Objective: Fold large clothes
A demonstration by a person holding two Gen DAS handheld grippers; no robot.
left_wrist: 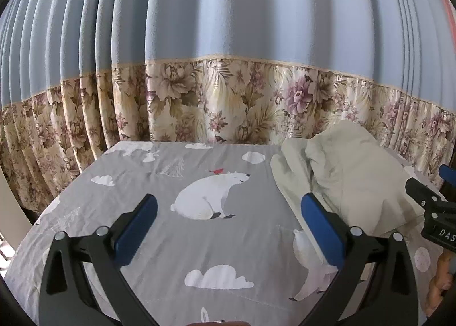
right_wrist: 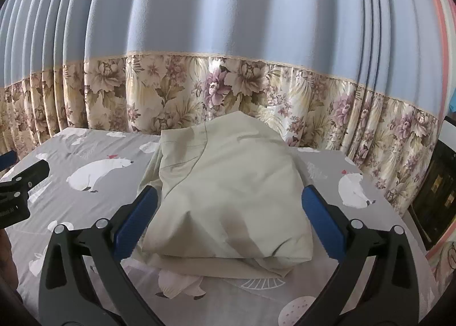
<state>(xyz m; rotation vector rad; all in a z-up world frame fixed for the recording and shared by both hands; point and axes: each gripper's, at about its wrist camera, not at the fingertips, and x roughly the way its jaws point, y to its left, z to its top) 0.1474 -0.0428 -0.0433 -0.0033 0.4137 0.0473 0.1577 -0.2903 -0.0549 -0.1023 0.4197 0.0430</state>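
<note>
A pale green-beige garment [right_wrist: 225, 197] lies bunched and partly folded in a thick pile on the grey polar-bear sheet [right_wrist: 85, 212]. My right gripper [right_wrist: 229, 206] is open and empty, its blue pads on either side of the pile's near end. In the left wrist view the garment [left_wrist: 342, 180] lies to the right. My left gripper [left_wrist: 229, 206] is open and empty over bare sheet [left_wrist: 171, 240], its right pad [left_wrist: 322, 229] close to the garment's left edge. The right gripper's body [left_wrist: 433, 212] shows at the far right there.
A blue curtain with a floral lower band [right_wrist: 228, 89] hangs close behind the bed's far edge. A dark object [right_wrist: 436, 192] stands at the right side of the bed. The left gripper's body [right_wrist: 20, 192] shows at the left edge of the right wrist view.
</note>
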